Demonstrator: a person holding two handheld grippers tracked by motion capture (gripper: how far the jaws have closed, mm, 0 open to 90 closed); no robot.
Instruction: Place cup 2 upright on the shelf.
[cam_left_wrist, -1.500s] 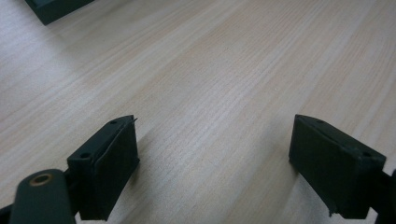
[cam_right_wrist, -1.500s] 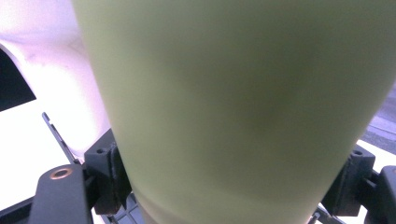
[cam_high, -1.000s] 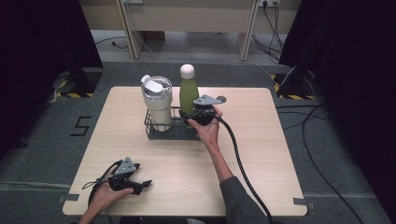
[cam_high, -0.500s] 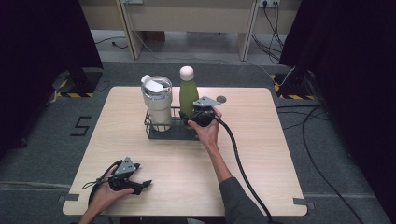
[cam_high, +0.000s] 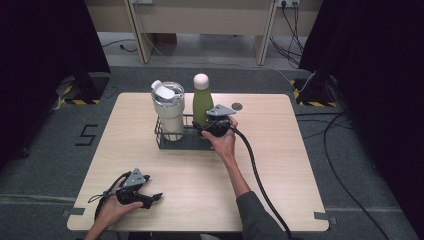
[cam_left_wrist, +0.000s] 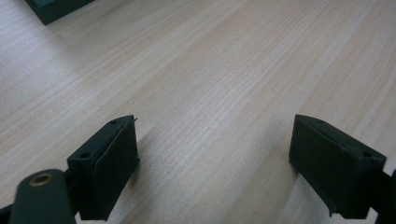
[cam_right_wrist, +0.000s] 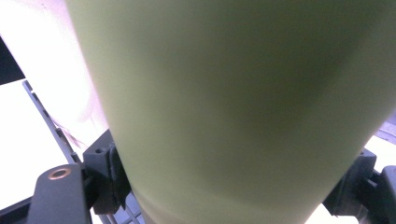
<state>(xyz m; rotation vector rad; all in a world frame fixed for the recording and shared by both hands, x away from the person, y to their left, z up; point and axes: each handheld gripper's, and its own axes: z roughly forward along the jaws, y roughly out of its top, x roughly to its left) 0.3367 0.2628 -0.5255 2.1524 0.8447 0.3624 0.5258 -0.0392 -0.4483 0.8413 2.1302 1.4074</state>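
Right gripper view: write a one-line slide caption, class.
Right gripper's black jaws pressed against both sides of a smooth green bottle standing in a dark wire rack.

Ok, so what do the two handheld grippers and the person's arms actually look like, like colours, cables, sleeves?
Both are black. The right gripper carries a grey three-cornered plate on top and trails a thick black cable across the table. The left gripper has the same grey plate and a thinner, looped black cable. Its jaws are blocky black pads, with a brass-coloured eyelet nearby. The right arm wears a dark grey sleeve from about the elbow.
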